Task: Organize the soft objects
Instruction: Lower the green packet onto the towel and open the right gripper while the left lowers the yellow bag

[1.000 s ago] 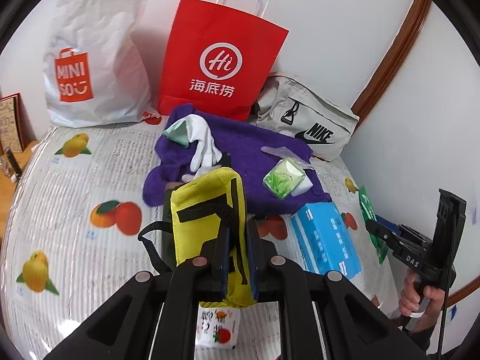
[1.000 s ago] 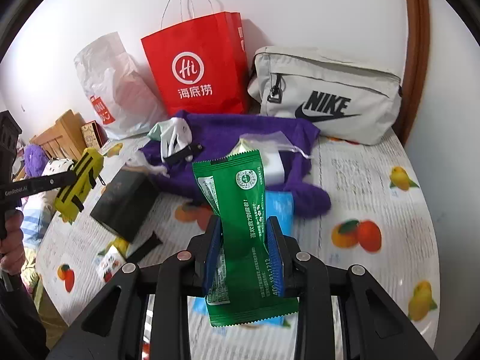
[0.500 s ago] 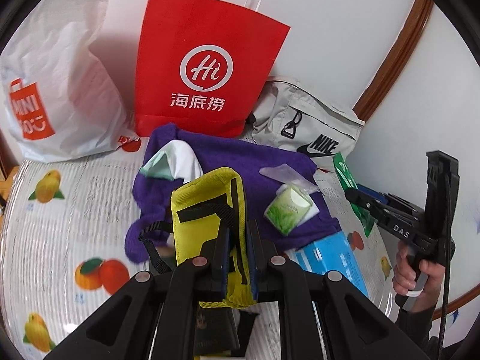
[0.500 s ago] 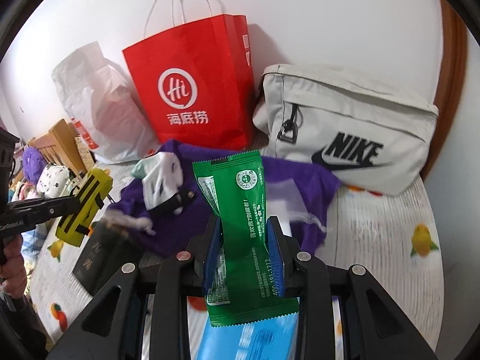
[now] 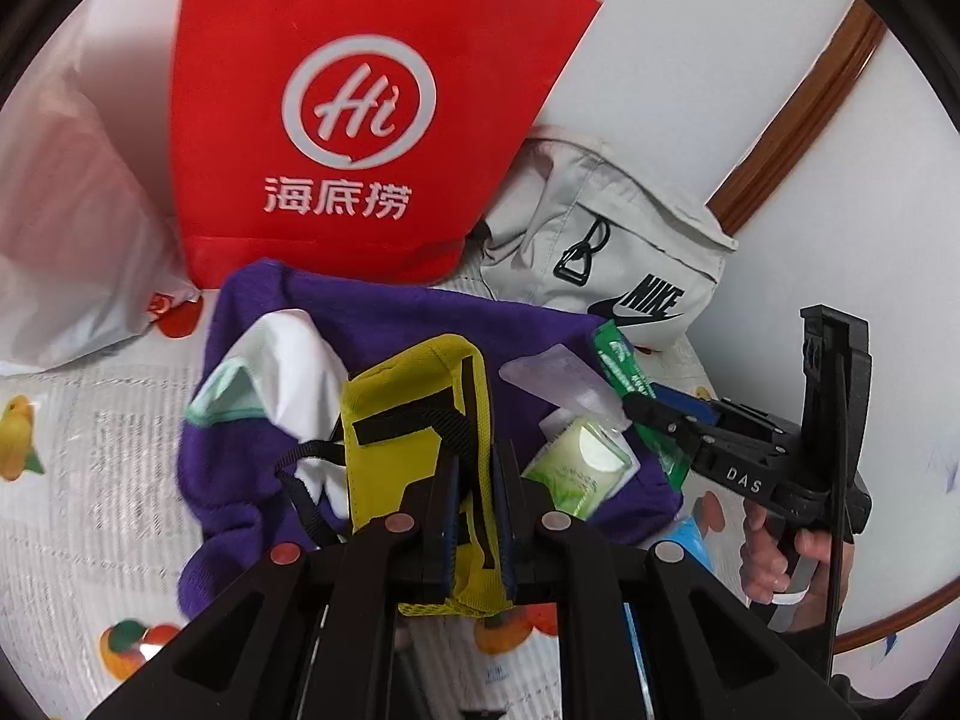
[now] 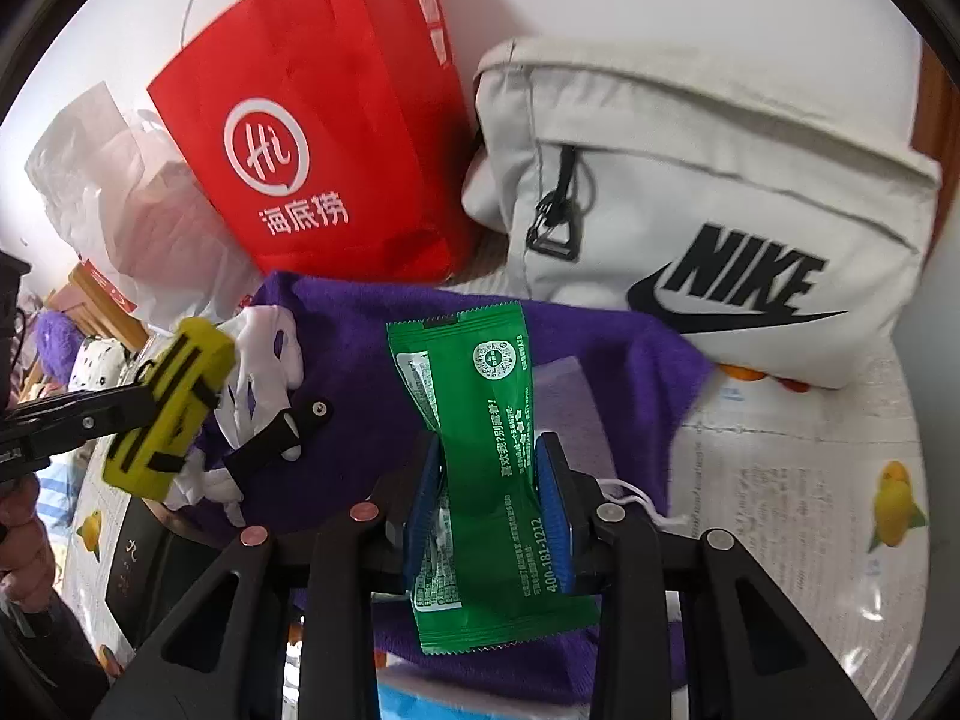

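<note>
The left tool grips a yellow pouch; the right tool grips a green packet. Both hang over the purple cloth, not yet put away. Gloves and tissues lie on it. Behind stand the red bag and grey bag.

Red paper bag and grey Nike bag side by side against the wall — purple cloth cluttered, bare sheet at right.

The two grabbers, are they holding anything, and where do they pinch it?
The left gripper pinches the yellow fabric pouch with black straps near its lower end. The right gripper pinches the green plastic snack packet across its middle.
</note>
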A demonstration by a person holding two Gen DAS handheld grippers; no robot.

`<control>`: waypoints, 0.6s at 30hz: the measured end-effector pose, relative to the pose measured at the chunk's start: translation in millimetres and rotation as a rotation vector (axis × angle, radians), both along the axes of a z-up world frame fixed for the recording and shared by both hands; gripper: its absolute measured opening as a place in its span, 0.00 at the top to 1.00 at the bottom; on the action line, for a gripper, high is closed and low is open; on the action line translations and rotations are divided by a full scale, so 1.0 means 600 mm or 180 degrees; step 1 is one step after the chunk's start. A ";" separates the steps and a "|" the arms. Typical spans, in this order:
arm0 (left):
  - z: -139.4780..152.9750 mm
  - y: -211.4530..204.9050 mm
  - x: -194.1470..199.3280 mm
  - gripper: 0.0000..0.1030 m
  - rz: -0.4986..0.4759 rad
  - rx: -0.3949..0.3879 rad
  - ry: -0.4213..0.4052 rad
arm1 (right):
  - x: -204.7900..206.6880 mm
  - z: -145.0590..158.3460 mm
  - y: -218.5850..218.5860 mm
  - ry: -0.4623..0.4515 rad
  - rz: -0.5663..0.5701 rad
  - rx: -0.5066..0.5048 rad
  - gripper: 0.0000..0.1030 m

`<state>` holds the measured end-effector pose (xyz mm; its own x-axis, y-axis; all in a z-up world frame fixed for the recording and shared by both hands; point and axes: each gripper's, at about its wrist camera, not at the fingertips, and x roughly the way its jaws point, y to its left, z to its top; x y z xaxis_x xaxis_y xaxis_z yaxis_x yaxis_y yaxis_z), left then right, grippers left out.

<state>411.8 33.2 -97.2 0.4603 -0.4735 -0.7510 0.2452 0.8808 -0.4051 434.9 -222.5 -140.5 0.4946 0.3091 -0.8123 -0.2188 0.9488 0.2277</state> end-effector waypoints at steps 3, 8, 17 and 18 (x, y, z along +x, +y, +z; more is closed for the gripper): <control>-0.016 -0.009 0.021 0.90 -0.0019 0.0030 0.0083 | 0.017 -0.015 0.004 0.0101 0.0017 -0.0014 0.68; -0.034 -0.018 0.043 0.90 -0.0047 0.0055 0.0158 | 0.027 -0.032 0.016 0.0179 0.0071 -0.0070 0.66; -0.058 -0.028 0.062 0.88 -0.0086 0.0033 0.0273 | 0.029 -0.044 0.019 0.0245 0.0093 -0.0072 0.62; -0.061 -0.029 0.065 0.88 -0.0083 0.0032 0.0292 | 0.028 -0.043 0.018 0.0251 0.0096 -0.0060 0.60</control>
<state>450.6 16.1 -133.9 0.3768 -0.4767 -0.7942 0.2304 0.8787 -0.4181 451.9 -211.8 -166.6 0.4197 0.3071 -0.8541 -0.2295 0.9463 0.2275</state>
